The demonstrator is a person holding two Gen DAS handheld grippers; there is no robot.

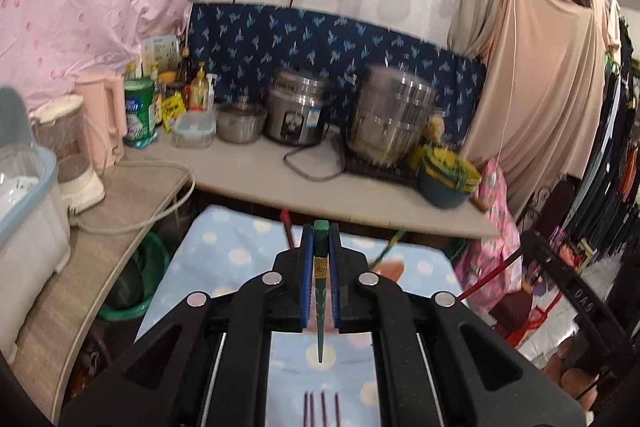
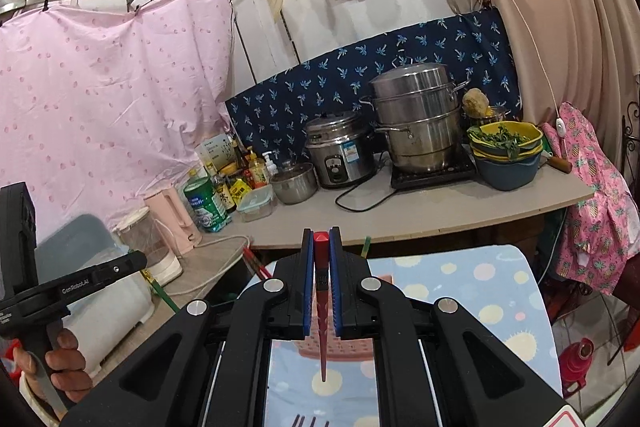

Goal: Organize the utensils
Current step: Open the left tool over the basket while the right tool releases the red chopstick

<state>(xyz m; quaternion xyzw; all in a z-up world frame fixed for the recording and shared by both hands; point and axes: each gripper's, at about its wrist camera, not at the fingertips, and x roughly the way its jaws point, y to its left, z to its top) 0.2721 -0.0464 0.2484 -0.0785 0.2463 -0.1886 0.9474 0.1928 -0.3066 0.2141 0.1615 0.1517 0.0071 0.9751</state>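
Progress: midway | left gripper (image 1: 320, 231) fingers clenched on green chopstick (image 1: 320, 291) | right gripper (image 2: 321, 239) fingers clenched on red chopstick (image 2: 322, 307) | pink basket (image 2: 340, 351) below, both unplaced | fork (image 1: 322, 407) left on tabletop.

left claw (image 1: 320, 239) black | blue pads (image 1: 307, 267) | silver screws

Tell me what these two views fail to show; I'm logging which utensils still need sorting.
- Pink basket: right wrist view, mostly hidden behind the right tool, which clamps a red chopstick; contents unseen.
- Fork tines: left wrist view, cut off by the bottom edge; handles unseen.
- Loose green chopstick: blurred, partly behind the left tool, which clamps another green chopstick.
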